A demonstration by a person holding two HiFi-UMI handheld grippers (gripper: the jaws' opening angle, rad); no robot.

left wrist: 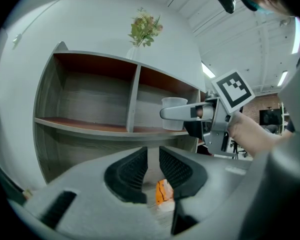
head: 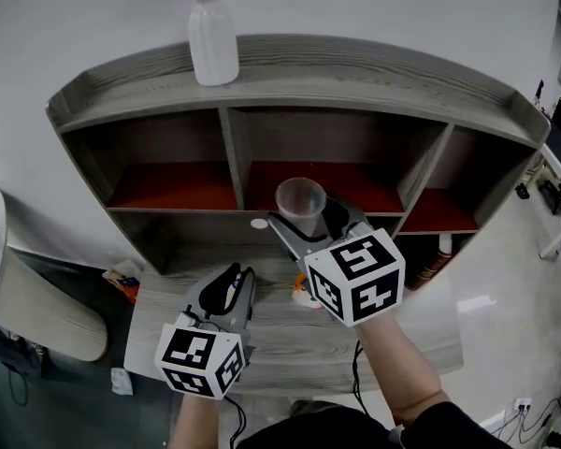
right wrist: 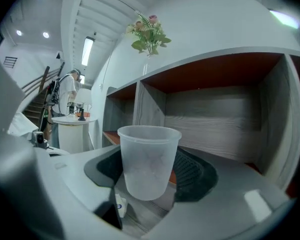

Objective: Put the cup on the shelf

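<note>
Translucent plastic is my worry here: the cup (right wrist: pixel 148 159) looks thin-walled, and the right gripper (head: pixel 304 221) has it clamped between its black pads low on the wall, so most of the cup stands above the jaws. I judge that a harder squeeze could buckle the wall and let it slip out, while a looser one could let it tilt. In the head view the cup hangs upright in the middle of the frame, off the table (head: pixel 262 344), just in front of the centre compartment of the grey shelf (head: pixel 262 73) and not yet inside. Going in, its base could catch the front edge of the red board, or its rim could clip the divider at the left of that compartment. If I let go before the base sits flat, it would likely topple. The white vase (head: pixel 212 40) at the top of the frame looks safely out of the path. My right hand reaches forward from the lower right, gripper roughly level. The left gripper (head: pixel 226 293) sits lower left over the table, its jaws a narrow gap apart and empty, with only a small orange thing (left wrist: pixel 162 191) on the table visible beyond them.
</note>
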